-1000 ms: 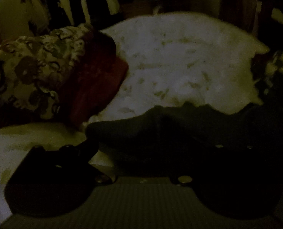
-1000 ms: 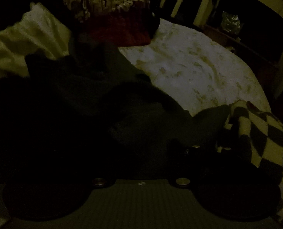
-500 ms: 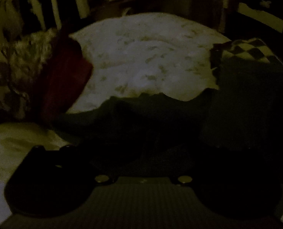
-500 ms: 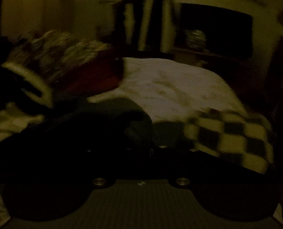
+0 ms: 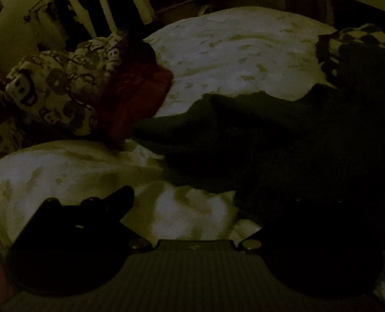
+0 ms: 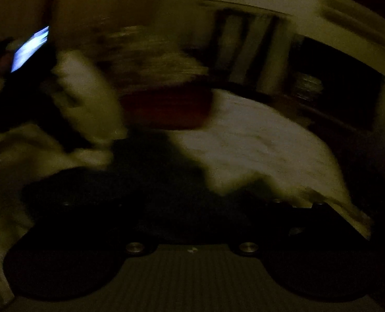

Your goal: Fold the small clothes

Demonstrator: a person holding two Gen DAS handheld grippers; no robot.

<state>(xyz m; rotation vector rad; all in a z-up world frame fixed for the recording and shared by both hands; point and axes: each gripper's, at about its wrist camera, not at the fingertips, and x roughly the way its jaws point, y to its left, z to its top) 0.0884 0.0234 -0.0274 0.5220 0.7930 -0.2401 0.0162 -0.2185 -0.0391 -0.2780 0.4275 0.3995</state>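
A dark garment lies spread across the pale patterned bedsheet. In the left wrist view my left gripper is open, its left finger over pale sheet and its right finger lost in the dark cloth. In the right wrist view, which is blurred and very dim, the dark garment lies just ahead of my right gripper; its fingers merge with the cloth and I cannot tell their state.
A patterned pillow and a red cushion lie at the left. A black-and-white checkered cloth lies at the far right. A glowing screen shows at the left. Hanging clothes line the back wall.
The left gripper has pulled back and left, so pale sheet now shows between its fingers. The right wrist view has swung fast to the left; the checkered cloth has left it.
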